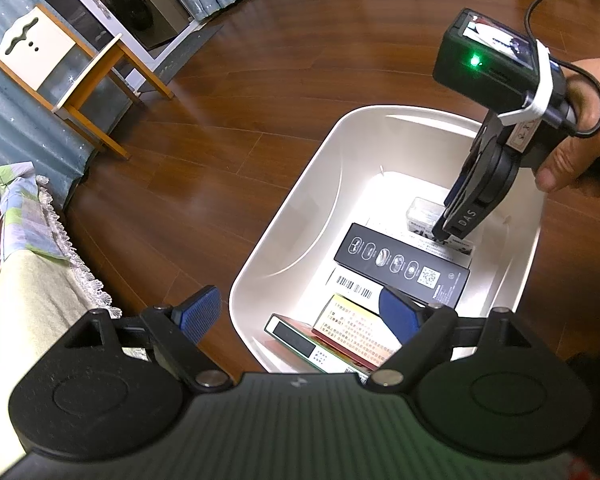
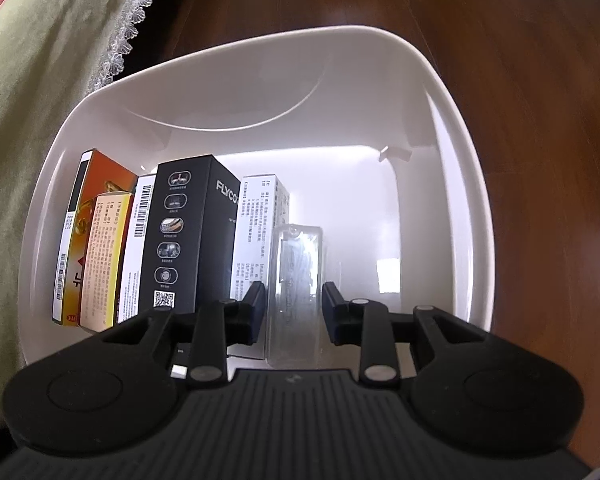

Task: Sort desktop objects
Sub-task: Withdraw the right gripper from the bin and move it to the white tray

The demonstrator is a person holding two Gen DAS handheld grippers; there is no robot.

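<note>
One clear plastic case [image 2: 296, 292] stands pinched between the right gripper [image 2: 294, 312] fingers, angled down into the white plastic bin [image 1: 300, 216] beside upright boxes; the left gripper [image 1: 300, 316] hovers spread over the rim

My left gripper [image 1: 300, 316] hangs above the near end of the white bin [image 1: 340, 136], jaws spread wide and empty. My right gripper [image 2: 294, 312] reaches down inside that bin, jaws closed against the sides of the clear plastic case [image 2: 298, 276].
</note>
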